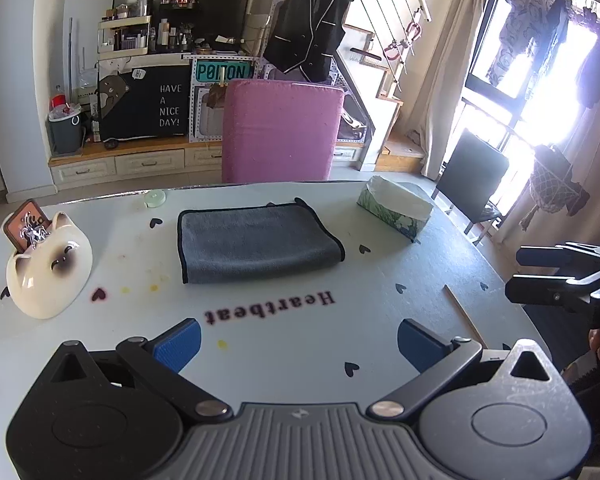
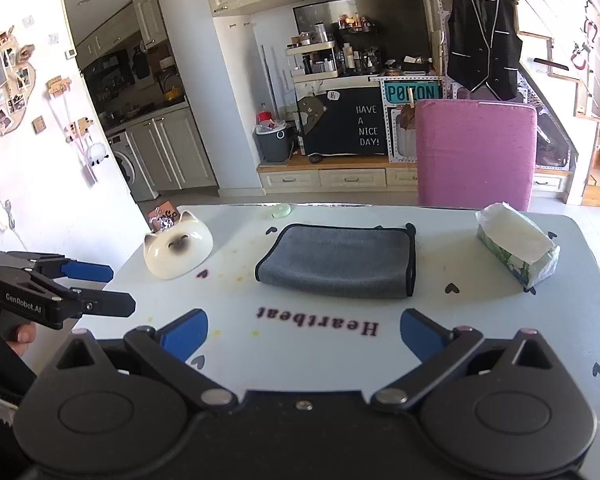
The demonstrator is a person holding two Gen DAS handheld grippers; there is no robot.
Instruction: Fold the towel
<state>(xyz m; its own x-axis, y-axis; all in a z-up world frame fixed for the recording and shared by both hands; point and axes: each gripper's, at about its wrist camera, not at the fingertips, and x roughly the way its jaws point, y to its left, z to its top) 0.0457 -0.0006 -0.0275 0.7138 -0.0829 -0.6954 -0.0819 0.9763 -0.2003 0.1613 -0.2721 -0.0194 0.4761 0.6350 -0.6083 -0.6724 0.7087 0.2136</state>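
A grey towel with black trim (image 1: 256, 242) lies folded flat in the middle of the white table (image 1: 292, 344); it also shows in the right wrist view (image 2: 340, 260). My left gripper (image 1: 298, 344) is open and empty, held back above the near table edge, well short of the towel. My right gripper (image 2: 304, 334) is open and empty too, equally far back. Each gripper shows in the other's view: the right one (image 1: 524, 276) at the right edge, the left one (image 2: 116, 286) at the left edge.
A ceramic cat-face holder (image 1: 48, 268) stands left of the towel. A tissue pack (image 1: 396, 206) lies to its right. A small green disc (image 1: 155, 197) sits at the far edge. A wooden stick (image 1: 464, 314) lies near right. A pink chair (image 1: 280, 132) stands behind the table.
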